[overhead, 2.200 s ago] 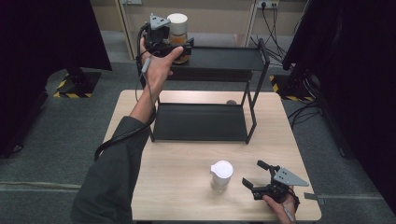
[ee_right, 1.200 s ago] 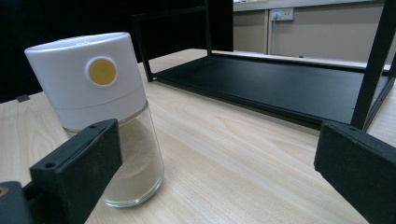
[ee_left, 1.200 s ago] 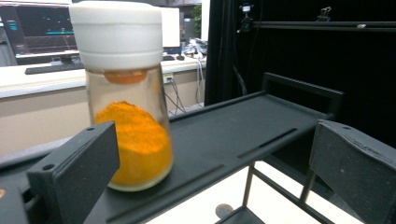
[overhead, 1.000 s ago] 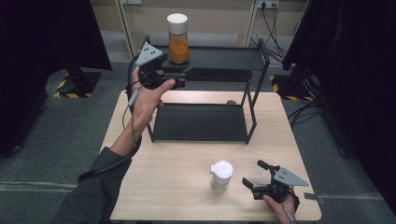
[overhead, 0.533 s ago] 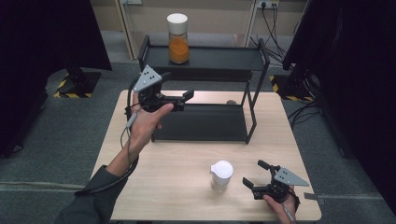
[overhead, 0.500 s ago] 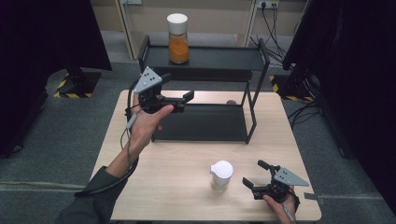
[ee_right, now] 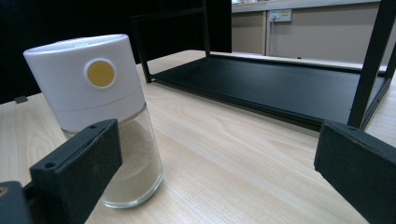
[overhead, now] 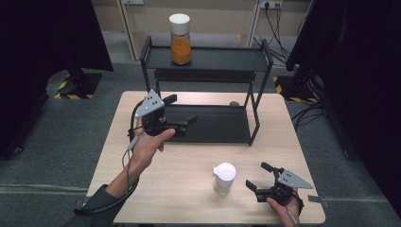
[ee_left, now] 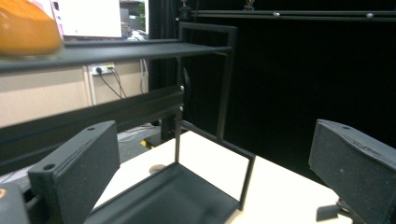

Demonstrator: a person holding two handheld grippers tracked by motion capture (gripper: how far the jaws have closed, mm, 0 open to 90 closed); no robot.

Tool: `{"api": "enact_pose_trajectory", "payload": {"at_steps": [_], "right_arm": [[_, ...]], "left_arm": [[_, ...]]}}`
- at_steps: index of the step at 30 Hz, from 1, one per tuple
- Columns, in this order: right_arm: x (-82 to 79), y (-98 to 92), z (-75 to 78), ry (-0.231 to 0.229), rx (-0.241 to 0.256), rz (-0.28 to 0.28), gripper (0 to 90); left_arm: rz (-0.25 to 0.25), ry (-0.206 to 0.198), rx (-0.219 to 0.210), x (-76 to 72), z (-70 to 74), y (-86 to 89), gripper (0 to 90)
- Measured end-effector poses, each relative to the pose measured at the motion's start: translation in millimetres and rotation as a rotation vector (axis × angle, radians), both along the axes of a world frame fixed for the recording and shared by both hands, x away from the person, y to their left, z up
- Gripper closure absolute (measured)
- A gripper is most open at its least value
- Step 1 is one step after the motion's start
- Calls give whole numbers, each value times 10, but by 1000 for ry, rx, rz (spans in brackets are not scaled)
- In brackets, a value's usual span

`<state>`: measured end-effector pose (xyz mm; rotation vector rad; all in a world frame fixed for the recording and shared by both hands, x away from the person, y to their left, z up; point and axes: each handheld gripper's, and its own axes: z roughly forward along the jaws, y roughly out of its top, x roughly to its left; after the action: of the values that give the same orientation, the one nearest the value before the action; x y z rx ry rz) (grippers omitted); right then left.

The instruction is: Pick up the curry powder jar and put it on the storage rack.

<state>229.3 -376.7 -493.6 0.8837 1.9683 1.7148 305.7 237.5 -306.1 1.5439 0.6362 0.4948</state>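
1. At the left of the high view, the left gripper hangs in the air above the left end of the black rack's lower shelf, held up on a raised forearm. Its jaws are spread wide and hold nothing.

2. Behind it, a jar of orange powder with a white lid stands upright on the rack's top shelf, toward that shelf's left end and well apart from both grippers.

3. In the left gripper view, the jar's orange base shows at the upper left on the top shelf, with the two black jaws parted below.

4. Near the front of the wooden table, a white-lidded jar of pale powder stands upright.

5. At the right, the right gripper rests low at the table's front edge, just beside the pale jar, jaws apart and empty.

6. In the right gripper view, the pale jar stands just beyond the left-hand jaw and outside the gap.
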Motion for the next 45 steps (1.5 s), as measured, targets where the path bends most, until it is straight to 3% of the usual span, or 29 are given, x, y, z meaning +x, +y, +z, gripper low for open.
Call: {"api": "enact_pose_trajectory", "payload": {"at_steps": [12, 28, 39, 45], "right_arm": [[4, 6, 1, 3, -2, -1, 13], [6, 4, -2, 2, 0, -2, 13], [13, 9, -1, 5, -3, 0, 13], [10, 8, 0, 5, -3, -2, 13]], "left_arm": [[-46, 7, 23, -164, -338, -9, 13], [-121, 34, -12, -281, -833, 55, 14], [-103, 63, -29, -395, -1273, 76, 14], [-97, 66, -23, -432, -1387, 86, 14]]}}
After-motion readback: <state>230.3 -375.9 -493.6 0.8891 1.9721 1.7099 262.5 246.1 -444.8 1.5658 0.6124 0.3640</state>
